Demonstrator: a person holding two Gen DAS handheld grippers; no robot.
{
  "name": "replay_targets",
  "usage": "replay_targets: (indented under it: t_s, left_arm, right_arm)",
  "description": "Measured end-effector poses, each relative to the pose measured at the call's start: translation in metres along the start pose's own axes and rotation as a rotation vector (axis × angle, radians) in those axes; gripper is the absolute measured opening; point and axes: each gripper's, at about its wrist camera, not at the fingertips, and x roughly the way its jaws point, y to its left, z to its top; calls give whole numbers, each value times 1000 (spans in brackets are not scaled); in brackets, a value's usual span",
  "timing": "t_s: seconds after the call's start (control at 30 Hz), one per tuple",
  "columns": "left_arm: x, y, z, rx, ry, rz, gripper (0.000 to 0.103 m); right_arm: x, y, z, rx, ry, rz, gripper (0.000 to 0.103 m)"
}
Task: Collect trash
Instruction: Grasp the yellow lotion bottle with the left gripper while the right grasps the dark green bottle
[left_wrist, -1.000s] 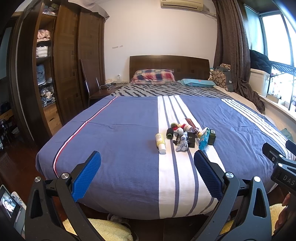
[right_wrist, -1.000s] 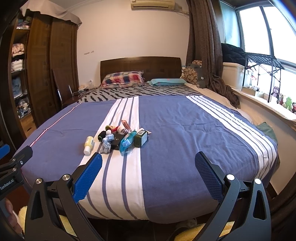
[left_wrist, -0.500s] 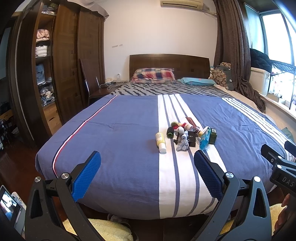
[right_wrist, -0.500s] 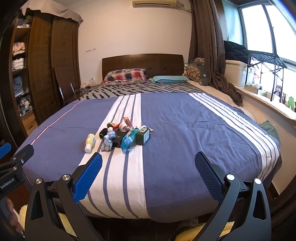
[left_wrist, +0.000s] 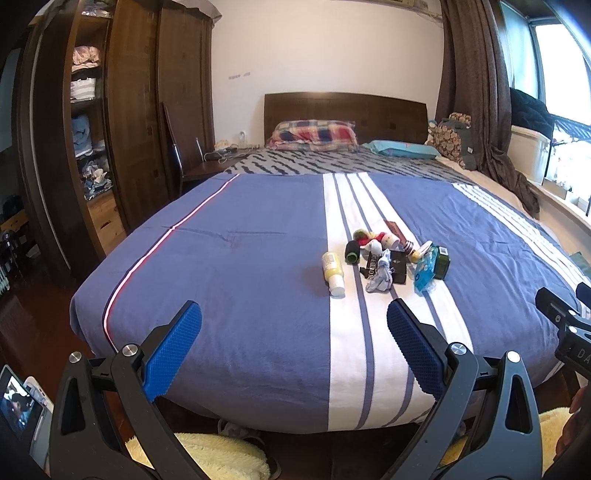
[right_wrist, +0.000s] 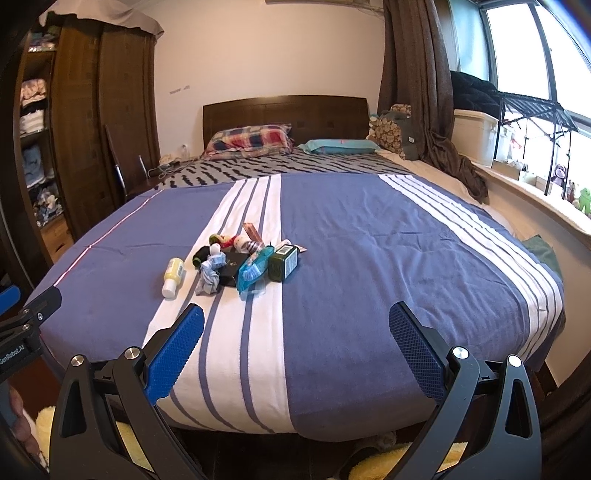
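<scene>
- Left claw (left_wrist: 293, 345) hangs with its blue pads spread wide and nothing between them, held off the foot of the bed (left_wrist: 221, 280); I judge it is only lining up, since nothing is within reach yet.
- Right claw (right_wrist: 295, 345) is likewise wide apart and empty, level with its partner, probably so either can take the first piece.
- Trash sits in one loose pile (left_wrist: 388, 258) on the bed's white stripe, at about 1 o'clock from the left claw and 11 o'clock from the right, well apart from both.
- A yellow bottle (left_wrist: 333, 272) lies on its side, cap toward the viewer, just beside the pile at its 9 o'clock; lying alone, it looks the easiest first grab.
- A crumpled blue-white cloth (right_wrist: 211, 275) lies at the pile's near edge, touching a flat black box (right_wrist: 229, 273).
- A blue wrapper (right_wrist: 253, 271) leans against a dark green box (right_wrist: 282, 263) at the pile's 3 o'clock; these two touch, so lifting one may tip the other.
- Smaller red, white and green bits (left_wrist: 375, 238) crowd the far side, too small to name.
- No bin shows in either view, so I cannot tell where the trash will go.
</scene>
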Motion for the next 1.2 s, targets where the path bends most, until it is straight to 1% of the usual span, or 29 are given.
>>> replay_targets:
  t_s: [0.17, 0.23, 0.27, 0.43, 0.53, 0.57, 0.6, 0.73, 0.77, 0.8, 0.87, 0.9, 1.07, 1.1, 1.2]
  left_arm:
    - [20, -3, 3, 20, 27, -12, 95]
    - [28, -4, 4, 26, 33, -7, 95]
    - [34, -4, 5, 27, 39, -8, 95]
    - [64, -2, 7, 3, 80, -49, 95]
    - [84, -5, 5, 10, 110, -52, 95]
    - [93, -7, 5, 18, 123, -51, 95]
    - [100, -9, 4, 26, 134, -50, 95]
    - [130, -16, 3, 50, 176, -47, 94]
    - [138, -17, 4, 46, 185, -55, 92]
    - [145, -17, 4, 38, 192, -64, 91]
    - [160, -17, 5, 25, 217, -81, 82]
    - [166, -16, 6, 23, 228, -86, 79]
    - [195, -22, 10, 33, 267, -114, 68]
    - [199, -24, 11, 37, 270, -119, 68]
    - [212, -35, 15, 57, 277, -125, 68]
  right_arm:
    - [18, -6, 2, 17, 17, 0, 100]
    - [24, -7, 2, 17, -6, -14, 100]
    - [28, -7, 3, 20, -4, -16, 100]
    - [60, -11, 2, 32, 48, -5, 100]
    - [85, -12, -3, 37, 93, 6, 100]
    - [93, -11, -5, 31, 104, 13, 97]
    - [103, -10, -6, 25, 112, 25, 91]
    - [134, -7, -1, 18, 128, 64, 79]
    - [140, -7, 0, 21, 135, 65, 75]
    - [148, -6, 2, 22, 144, 67, 69]
    - [165, -5, 6, 22, 166, 75, 61]
    - [171, -4, 8, 20, 173, 78, 58]
    - [196, 7, 15, -4, 198, 81, 53]
    - [201, 9, 17, -4, 204, 84, 51]
    - [210, 9, 20, 9, 216, 93, 51]
